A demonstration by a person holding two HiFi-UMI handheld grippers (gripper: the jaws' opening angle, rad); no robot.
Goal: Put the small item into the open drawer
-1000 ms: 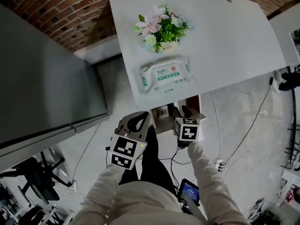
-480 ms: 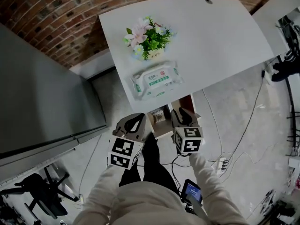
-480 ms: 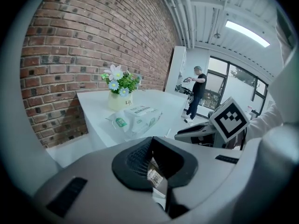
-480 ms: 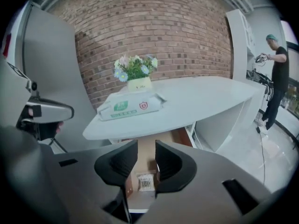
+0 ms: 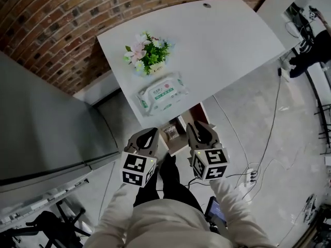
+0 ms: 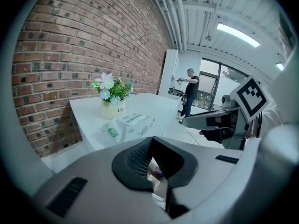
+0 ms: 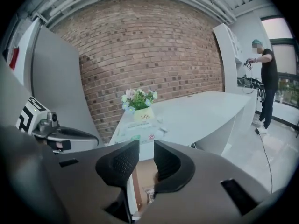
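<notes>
Under the table (image 5: 227, 40) — drawer (image 5: 179, 140) half-hidden

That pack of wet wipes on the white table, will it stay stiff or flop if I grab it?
Probably floppy: the wipes pack looks like a soft film pouch, so it would likely sag and dent when pinched. Its glossy wrapper may be slippery. It lies flat on the table, so rolling seems unlikely.

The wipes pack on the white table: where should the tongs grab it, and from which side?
Probably across its narrow middle, coming down from above. The wipes pack lies flat on the table, long and soft, so its short width looks easiest to span.
</notes>
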